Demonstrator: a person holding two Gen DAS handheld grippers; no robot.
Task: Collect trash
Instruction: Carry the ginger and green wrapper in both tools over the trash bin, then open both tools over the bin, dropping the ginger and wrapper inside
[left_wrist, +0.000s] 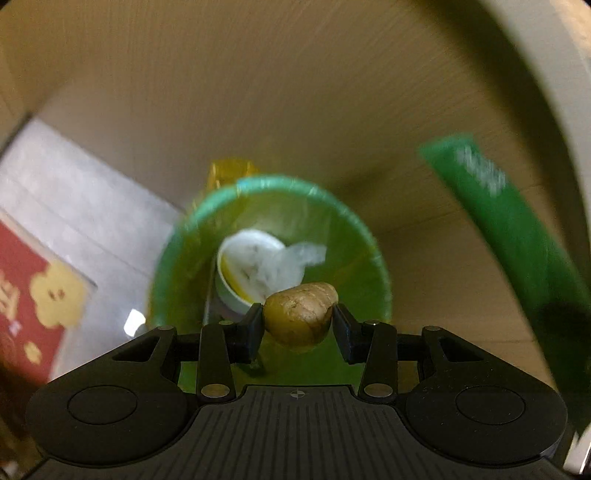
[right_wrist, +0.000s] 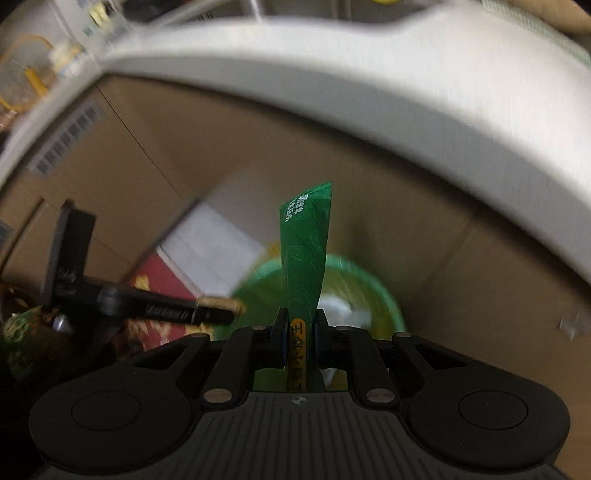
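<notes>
My left gripper is shut on a brown-yellow piece of ginger and holds it over a green trash bin lined with a clear bag. A white cup and crumpled plastic lie inside the bin. My right gripper is shut on a long green wrapper that stands upright over the same bin. The wrapper also shows in the left wrist view at the right. The left gripper shows in the right wrist view at the left of the bin.
The bin stands on a wood-pattern floor. A white box with a red and gold printed side lies left of the bin. A white curved table edge arches above, and it also shows in the left wrist view.
</notes>
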